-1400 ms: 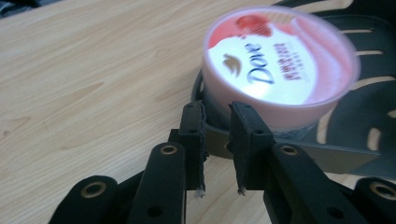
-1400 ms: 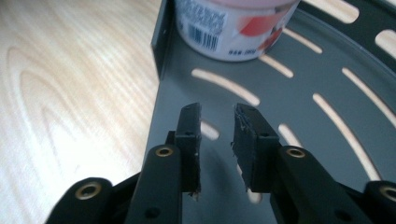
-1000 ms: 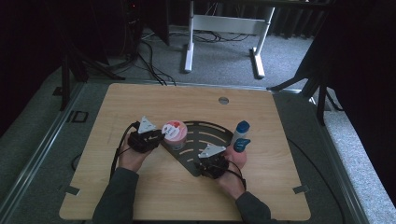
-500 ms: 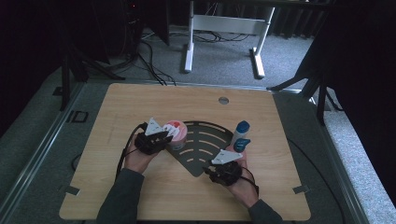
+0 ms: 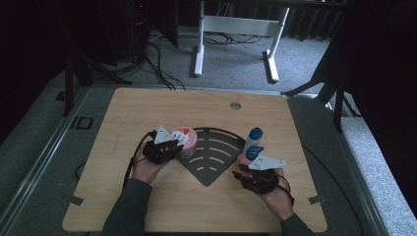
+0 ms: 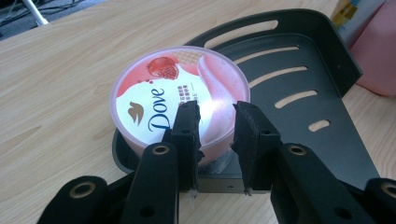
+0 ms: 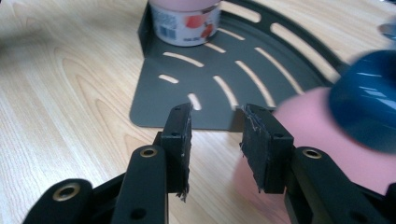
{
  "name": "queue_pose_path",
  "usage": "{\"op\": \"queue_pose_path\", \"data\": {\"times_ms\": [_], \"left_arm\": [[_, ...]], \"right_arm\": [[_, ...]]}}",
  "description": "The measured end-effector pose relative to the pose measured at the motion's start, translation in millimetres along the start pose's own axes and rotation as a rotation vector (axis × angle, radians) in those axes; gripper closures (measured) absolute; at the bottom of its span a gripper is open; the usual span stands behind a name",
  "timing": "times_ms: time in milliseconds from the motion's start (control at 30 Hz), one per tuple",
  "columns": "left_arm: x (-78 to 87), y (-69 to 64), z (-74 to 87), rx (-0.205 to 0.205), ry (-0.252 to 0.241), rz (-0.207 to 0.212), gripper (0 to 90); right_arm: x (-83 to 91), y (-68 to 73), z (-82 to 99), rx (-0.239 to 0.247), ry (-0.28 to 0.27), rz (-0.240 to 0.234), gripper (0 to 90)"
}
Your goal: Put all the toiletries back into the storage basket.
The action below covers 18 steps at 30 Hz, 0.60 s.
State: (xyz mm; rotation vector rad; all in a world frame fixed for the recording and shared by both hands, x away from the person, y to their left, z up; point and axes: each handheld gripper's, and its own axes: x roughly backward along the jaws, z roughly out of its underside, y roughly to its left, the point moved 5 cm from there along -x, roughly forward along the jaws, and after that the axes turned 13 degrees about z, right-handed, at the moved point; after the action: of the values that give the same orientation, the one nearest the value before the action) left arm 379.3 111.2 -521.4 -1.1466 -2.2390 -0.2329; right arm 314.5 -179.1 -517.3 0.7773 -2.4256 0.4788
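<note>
Pink Dove tub [image 6: 180, 100] label: left gripper view | left claw [image 6: 215, 122] released | right claw [image 7: 217, 128] released, just opening

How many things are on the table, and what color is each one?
Pink tub with a Dove lid: 1
Pink bottle with blue cap: 1
White bottle with blue cap: 1
Dark grey corner shelf: 1
Total: 4

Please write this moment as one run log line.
left gripper: open behind tub | tub: on rack corner | right gripper: opening, empty, beside pink bottle
</note>
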Motion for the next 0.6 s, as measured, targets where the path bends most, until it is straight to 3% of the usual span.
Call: {"op": "queue_pose_path", "data": {"times_ms": [267,600], "left_arm": [[-1.7,0.2,2.0,0.003,0.008,0.004,70.3],[-3.3,-0.1,3.0,0.001,0.016,0.009,70.1]], "right_arm": [[20.1,-27.1,3.2,-0.054,-0.029,0.025,61.3],[31.6,-50.4,1.2,-0.075,-0.048,0.058,53.3]]}}
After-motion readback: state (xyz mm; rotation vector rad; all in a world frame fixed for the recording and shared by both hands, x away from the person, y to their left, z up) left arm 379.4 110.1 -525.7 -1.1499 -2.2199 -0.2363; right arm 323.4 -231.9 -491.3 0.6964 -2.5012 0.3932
